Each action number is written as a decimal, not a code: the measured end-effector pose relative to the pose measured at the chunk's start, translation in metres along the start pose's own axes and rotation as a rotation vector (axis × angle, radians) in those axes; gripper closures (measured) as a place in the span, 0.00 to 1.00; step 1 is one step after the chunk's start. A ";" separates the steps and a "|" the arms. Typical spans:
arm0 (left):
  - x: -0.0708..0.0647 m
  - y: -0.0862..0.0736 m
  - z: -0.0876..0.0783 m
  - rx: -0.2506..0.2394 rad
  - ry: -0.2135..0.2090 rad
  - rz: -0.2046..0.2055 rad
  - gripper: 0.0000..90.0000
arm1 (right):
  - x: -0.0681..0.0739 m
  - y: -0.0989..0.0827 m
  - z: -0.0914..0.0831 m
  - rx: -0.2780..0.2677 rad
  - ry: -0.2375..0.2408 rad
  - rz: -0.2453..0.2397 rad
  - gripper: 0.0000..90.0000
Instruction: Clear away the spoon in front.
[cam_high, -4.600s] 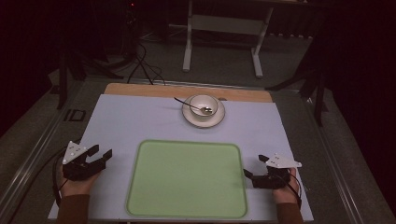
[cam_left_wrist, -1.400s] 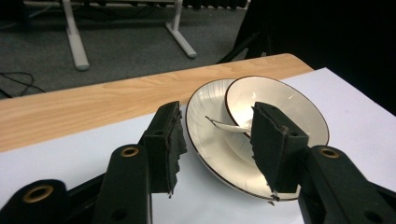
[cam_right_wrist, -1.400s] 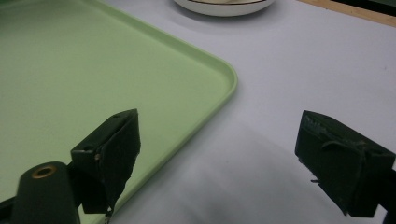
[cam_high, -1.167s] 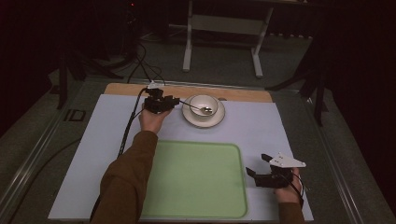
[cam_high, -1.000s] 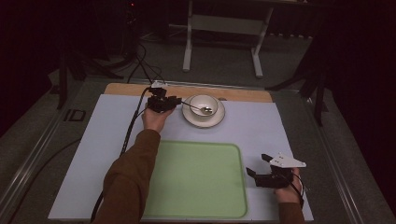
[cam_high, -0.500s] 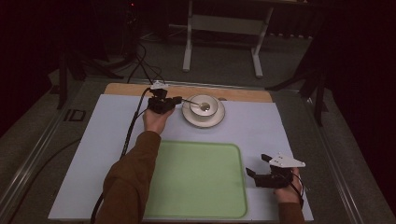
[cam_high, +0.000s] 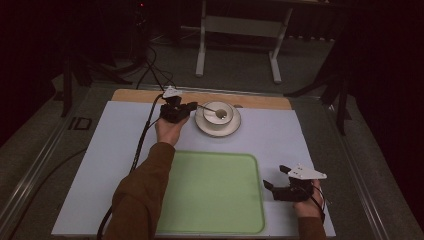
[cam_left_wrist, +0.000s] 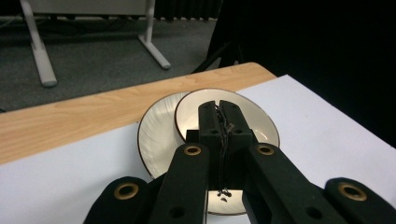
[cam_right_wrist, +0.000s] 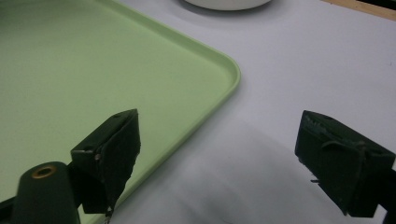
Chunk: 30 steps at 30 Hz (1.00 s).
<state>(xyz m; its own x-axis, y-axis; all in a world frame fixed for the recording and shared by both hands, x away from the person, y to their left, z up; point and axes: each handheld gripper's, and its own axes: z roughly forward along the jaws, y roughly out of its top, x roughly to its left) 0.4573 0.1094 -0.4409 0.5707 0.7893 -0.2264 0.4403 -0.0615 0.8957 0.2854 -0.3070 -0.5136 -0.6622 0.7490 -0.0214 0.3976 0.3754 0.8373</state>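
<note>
My left gripper (cam_high: 189, 107) is clamped tight on the spoon (cam_high: 209, 108) handle end. Spoon's long axis runs approx level, handle twd my gripper, bowl end resting in the cup (cam_high: 218, 112). Thin metal. Cup round, glossy cream, on matching saucer (cam_high: 217, 128), far side of worktop (cam_high: 300, 135). Right gripper (cam_high: 275, 176) gapes wide, holds nothing, beside smooth green tray (cam_high: 210, 200).

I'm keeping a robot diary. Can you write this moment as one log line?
left tool: shut on spoon | spoon: over bowl on saucer | right tool: open beside green tray
</note>
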 end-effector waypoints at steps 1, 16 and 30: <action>0.000 0.001 -0.002 -0.005 0.001 0.004 0.99 | 0.000 0.000 0.000 0.000 0.000 0.000 0.15; -0.004 0.013 -0.027 -0.041 0.004 0.038 0.99 | 0.000 0.000 0.000 0.000 -0.001 0.001 0.16; -0.005 0.023 -0.056 -0.063 0.007 0.069 0.99 | 0.000 0.000 0.000 -0.001 -0.004 0.002 0.15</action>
<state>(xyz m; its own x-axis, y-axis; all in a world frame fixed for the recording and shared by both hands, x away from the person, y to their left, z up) 0.4254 0.1380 -0.3979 0.5935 0.7886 -0.1610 0.3558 -0.0776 0.9313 0.2850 -0.3067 -0.5137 -0.6590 0.7518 -0.0214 0.3984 0.3731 0.8379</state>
